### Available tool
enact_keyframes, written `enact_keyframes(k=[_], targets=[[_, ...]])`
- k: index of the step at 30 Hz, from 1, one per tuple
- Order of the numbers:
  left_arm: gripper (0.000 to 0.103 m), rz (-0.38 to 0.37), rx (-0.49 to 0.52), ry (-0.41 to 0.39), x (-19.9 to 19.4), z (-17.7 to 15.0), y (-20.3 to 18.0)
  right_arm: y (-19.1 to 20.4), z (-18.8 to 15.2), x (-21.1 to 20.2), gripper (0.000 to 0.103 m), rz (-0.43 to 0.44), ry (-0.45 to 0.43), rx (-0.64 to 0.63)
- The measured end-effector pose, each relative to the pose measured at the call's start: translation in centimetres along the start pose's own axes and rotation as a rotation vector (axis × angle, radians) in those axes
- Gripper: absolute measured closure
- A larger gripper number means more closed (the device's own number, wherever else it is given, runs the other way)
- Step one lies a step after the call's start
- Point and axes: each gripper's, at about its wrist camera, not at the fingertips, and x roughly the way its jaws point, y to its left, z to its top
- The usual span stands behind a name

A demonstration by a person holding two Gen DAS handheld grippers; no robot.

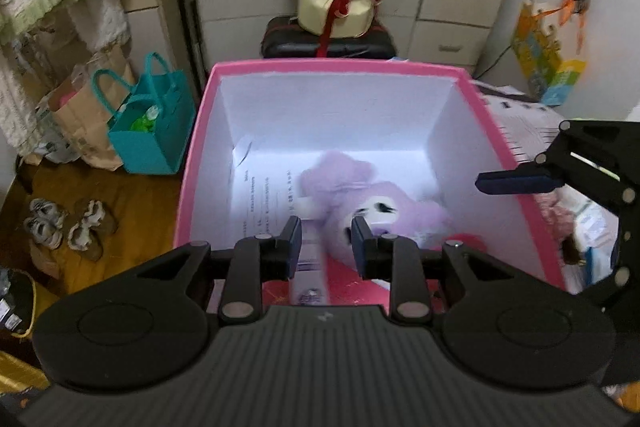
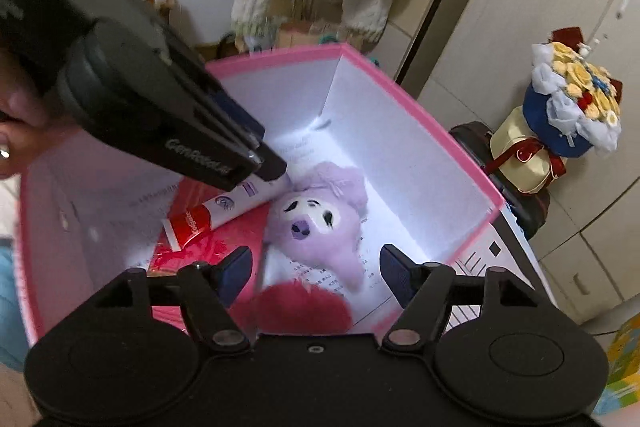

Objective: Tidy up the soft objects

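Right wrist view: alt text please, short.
The left tool holds a toothpaste tube over an open pink box containing a purple plush toy and a red fuzzy item. The right tool stands open above them.

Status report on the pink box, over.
Left gripper shut on toothpaste tube over pink box. Right gripper open, empty. Purple plush and red fluffy item inside. Nothing blocking.
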Motion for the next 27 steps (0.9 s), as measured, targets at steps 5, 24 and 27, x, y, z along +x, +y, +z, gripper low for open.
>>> enact_keyframes(k=[5, 24, 27], targets=[[0.074, -0.038, 0.013, -0.043, -3.1, -0.9, -0.5, -0.6, -1.5, -3.8, 0.028, 0.029, -0.068, 0.087], [0.05, -0.143, 0.225, -0.149, -17.7, -7.2, -8.4, 2.0, -8.8, -17.3, 0.011, -0.012, -0.194, 0.156], [0.047, -0.157, 0.272, -0.15, -18.7, -8.4, -10.2, 2.6, -10.6, -18.8, 0.011, -0.039, -0.209, 0.159]])
